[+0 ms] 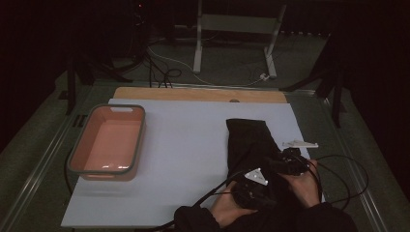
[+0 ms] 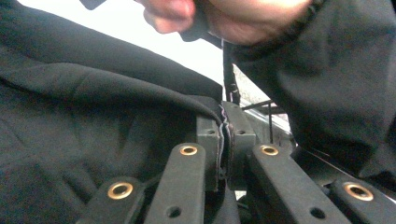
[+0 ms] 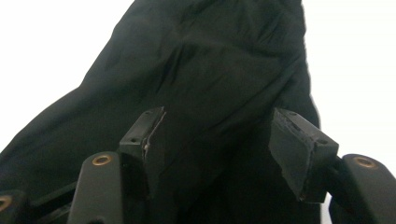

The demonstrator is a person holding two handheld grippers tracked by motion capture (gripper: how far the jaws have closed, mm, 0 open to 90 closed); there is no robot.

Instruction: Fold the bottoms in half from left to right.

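The white table (image 1: 193,145) takes up most of the scene, and most of it lies bare between the pink tub (image 1: 109,140) at the left and the black garment (image 1: 249,137) at the right. The garment is stretched away from the person, its near end under the hands and its far end squared off short of the back edge. It looks light, limp and folded double, so I'd judge it will sag and slide unless taken by a hem or a doubled edge rather than the loose middle. The left gripper (image 2: 225,140) is clamped on a fold of the cloth near the table's front. The right gripper (image 3: 215,135) has its jaws apart over a ridge of fabric, not pinching it. A small white piece (image 1: 300,143) lies just right of the garment, close to the table's right edge; to the left there is ample room.
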